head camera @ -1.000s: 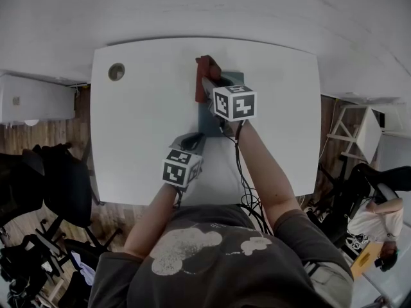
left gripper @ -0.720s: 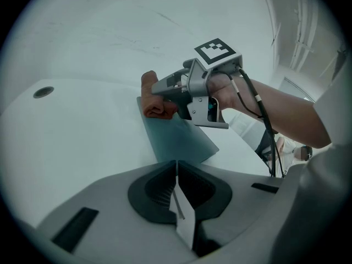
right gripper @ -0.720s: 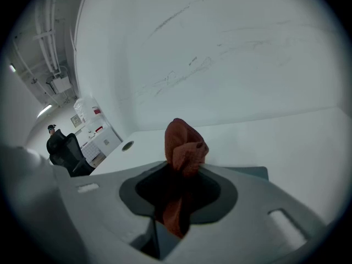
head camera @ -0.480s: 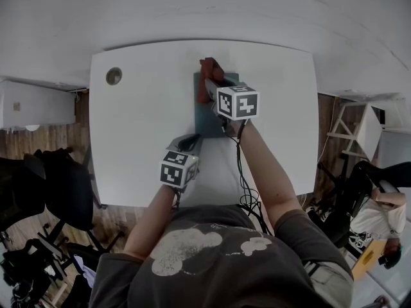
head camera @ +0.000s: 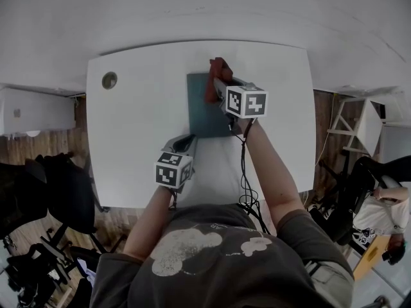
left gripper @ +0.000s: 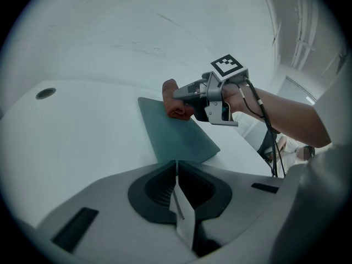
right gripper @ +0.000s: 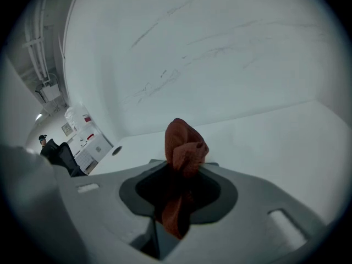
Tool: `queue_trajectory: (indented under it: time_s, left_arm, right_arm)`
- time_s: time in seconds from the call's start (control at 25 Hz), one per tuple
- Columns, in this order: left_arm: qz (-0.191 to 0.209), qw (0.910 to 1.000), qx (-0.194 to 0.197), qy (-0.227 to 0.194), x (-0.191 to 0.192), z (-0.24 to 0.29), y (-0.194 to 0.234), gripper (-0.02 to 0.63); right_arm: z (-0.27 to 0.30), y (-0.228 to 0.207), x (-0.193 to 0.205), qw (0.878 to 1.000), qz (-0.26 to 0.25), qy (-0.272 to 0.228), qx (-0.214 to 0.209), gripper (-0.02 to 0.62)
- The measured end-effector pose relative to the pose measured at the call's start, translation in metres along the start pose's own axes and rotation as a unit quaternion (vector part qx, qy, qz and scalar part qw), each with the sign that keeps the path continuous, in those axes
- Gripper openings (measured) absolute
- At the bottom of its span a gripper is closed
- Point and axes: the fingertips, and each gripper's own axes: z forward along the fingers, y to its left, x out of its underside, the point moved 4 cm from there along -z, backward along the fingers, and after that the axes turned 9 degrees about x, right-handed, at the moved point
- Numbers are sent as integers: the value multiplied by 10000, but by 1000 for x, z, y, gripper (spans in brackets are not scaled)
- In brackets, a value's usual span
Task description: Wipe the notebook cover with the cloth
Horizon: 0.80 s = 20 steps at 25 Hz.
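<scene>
Fingers of the right gripper [head camera: 220, 87] are pinching the red cloth [head camera: 216, 74], which is sweeping from the notebook [head camera: 198, 111] cover's left edge toward its far right, so the wipe is advancing. The left gripper [head camera: 186, 144], fingers pressed together, is idling just beside the notebook's near edge.

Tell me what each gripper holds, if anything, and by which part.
The right gripper holds the red cloth, pinched around its bunched middle. The left gripper is shut and holds nothing.

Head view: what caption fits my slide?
Right gripper holds a red cloth on the dark notebook; left gripper, shut, waits nearby.
</scene>
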Motion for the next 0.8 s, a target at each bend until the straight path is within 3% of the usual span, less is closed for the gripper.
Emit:
queue_trajectory:
  time_s: [0.8]
  left_arm:
    - [47,9999,-153,-4,1,3,-4,20]
  right_arm:
    - [-25,-52,5,9989,240,50,399,104]
